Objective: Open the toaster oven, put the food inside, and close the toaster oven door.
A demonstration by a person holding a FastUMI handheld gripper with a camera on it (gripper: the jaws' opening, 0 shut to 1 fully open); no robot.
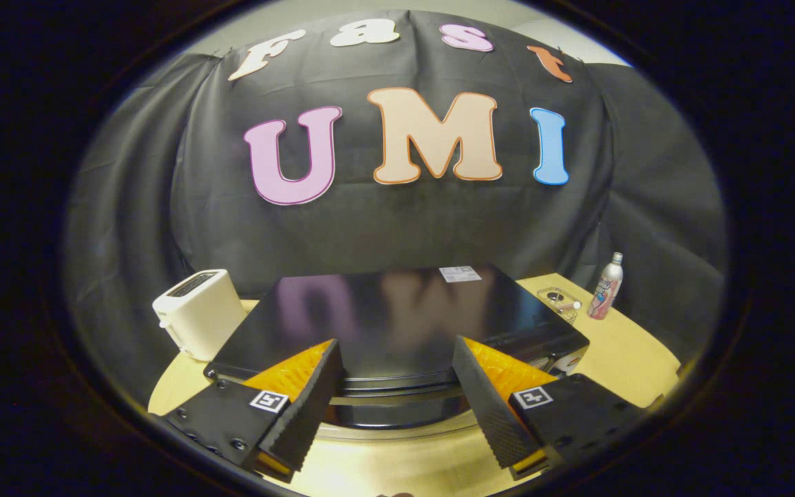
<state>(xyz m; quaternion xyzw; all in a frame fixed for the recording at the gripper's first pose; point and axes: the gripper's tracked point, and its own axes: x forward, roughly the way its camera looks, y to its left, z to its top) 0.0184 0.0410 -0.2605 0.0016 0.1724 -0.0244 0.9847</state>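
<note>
A glossy black toaster oven (397,317) stands on the yellow table (625,359), seen from above and from the front. Its top front edge and the handle bar of its door (397,393) lie just ahead of my fingers. The door looks closed. My gripper (397,355) is open, with one finger on each side of the oven's front edge and nothing held between them. I cannot make out any food from here.
A white pop-up toaster (198,312) stands left of the oven. Right of it are a small clear glass dish (559,301) and a silver bottle with a pink label (606,286). Black cloth hangs behind the table.
</note>
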